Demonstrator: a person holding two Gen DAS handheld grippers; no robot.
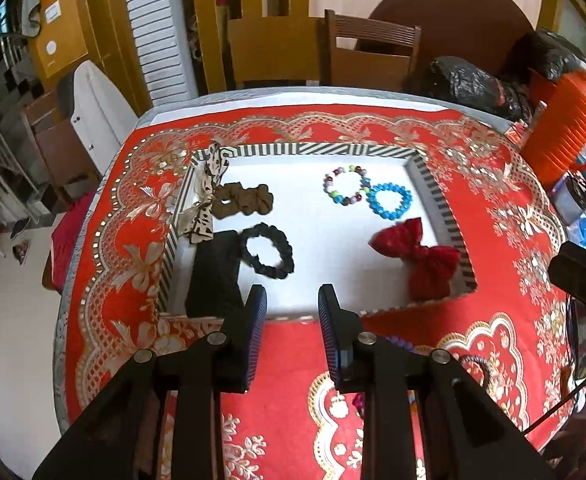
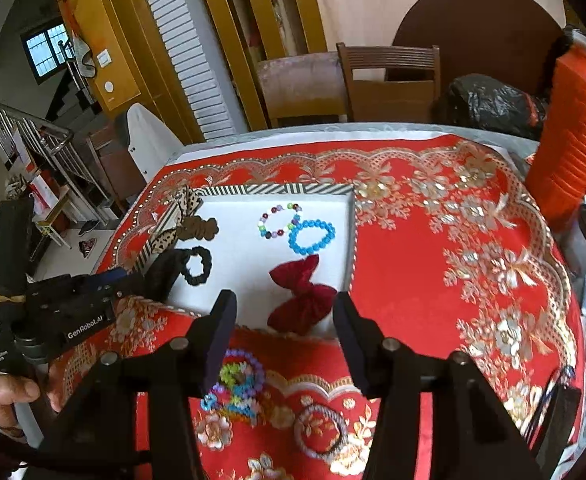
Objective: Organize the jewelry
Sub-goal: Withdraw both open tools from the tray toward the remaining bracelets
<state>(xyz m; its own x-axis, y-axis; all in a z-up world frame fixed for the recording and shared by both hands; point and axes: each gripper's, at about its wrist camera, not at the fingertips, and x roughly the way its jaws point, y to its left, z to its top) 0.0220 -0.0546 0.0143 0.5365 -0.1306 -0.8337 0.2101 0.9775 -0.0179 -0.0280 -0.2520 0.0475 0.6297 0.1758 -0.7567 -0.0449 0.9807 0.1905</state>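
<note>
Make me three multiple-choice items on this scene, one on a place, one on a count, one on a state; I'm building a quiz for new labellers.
1. Where does the red bow lie?
A. inside the tray, near its right wall
B. on the chair
C. on the cloth outside the tray

2. How many bead bracelets lie inside the tray?
A. one
B. two
C. four

3. How does the right gripper stand?
A. shut on the red bow
B. shut on a bracelet
C. open, holding nothing

Answers:
1. A, the bow rests on the white floor beside the striped right wall.
2. B, a mixed-colour bracelet and a blue bracelet lie side by side.
3. C, its fingers stand wide apart with nothing between them.
</note>
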